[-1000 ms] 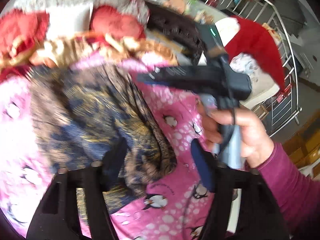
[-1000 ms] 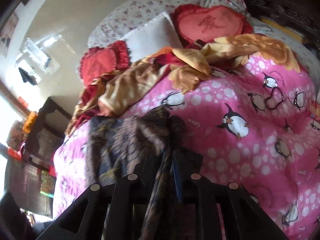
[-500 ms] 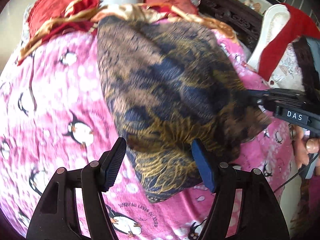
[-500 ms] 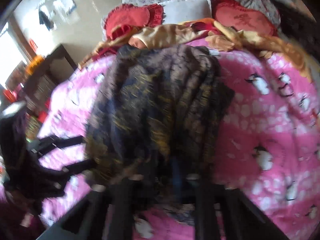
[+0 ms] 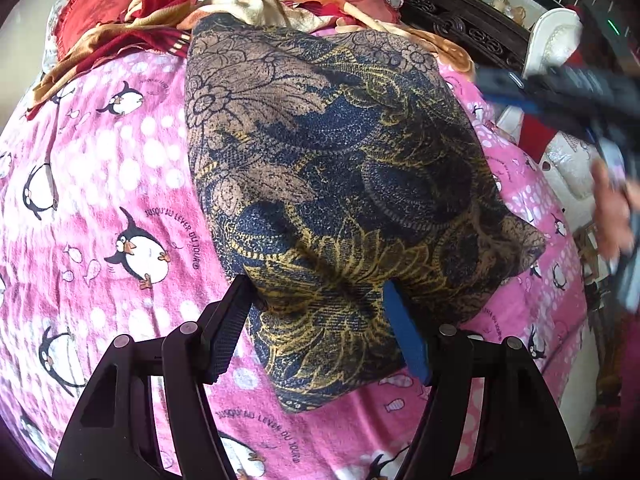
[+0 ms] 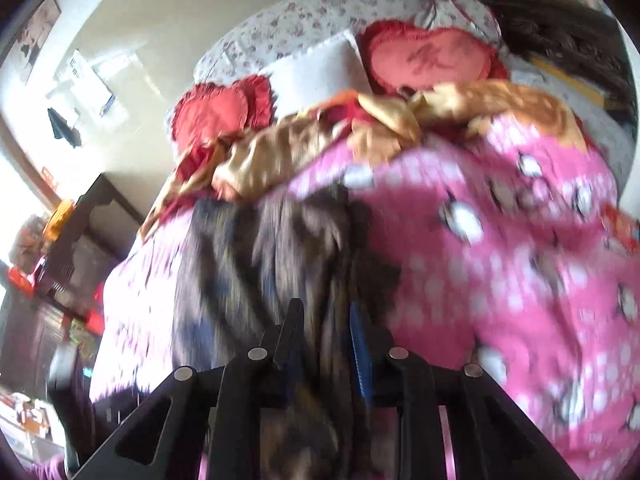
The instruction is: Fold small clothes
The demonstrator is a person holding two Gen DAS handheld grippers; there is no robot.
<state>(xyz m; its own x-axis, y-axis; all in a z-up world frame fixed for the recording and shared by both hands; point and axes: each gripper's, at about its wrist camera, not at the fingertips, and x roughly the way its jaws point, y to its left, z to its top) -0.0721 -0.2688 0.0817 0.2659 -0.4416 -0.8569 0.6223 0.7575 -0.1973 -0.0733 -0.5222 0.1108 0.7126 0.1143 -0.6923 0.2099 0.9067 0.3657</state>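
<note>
A brown, navy and gold patterned garment (image 5: 340, 168) lies folded flat on the pink penguin blanket (image 5: 120, 184). My left gripper (image 5: 320, 312) is open and straddles the garment's near edge; fabric bulges between the fingers but the pads do not press it. In the left wrist view my right gripper (image 5: 492, 82) is a blur above the garment's far right side, held by a hand (image 5: 612, 208). In the blurred right wrist view the right gripper (image 6: 328, 320) has narrow, opening jaws. The garment (image 6: 256, 264) shows in the gap between them, lying on the bed, not lifted.
Red heart cushions (image 6: 432, 60), a white pillow (image 6: 316, 72) and a crumpled gold-and-red cloth (image 5: 248, 8) sit at the head of the bed. Dark carved furniture (image 5: 460, 20) and a white chair (image 5: 556, 36) stand at the right, a dark cabinet (image 6: 80, 248) at the left.
The garment went from bunched and held up to spread flat on the bed. My left gripper sank toward its near edge. The right gripper swung off to the right, away from the cloth.
</note>
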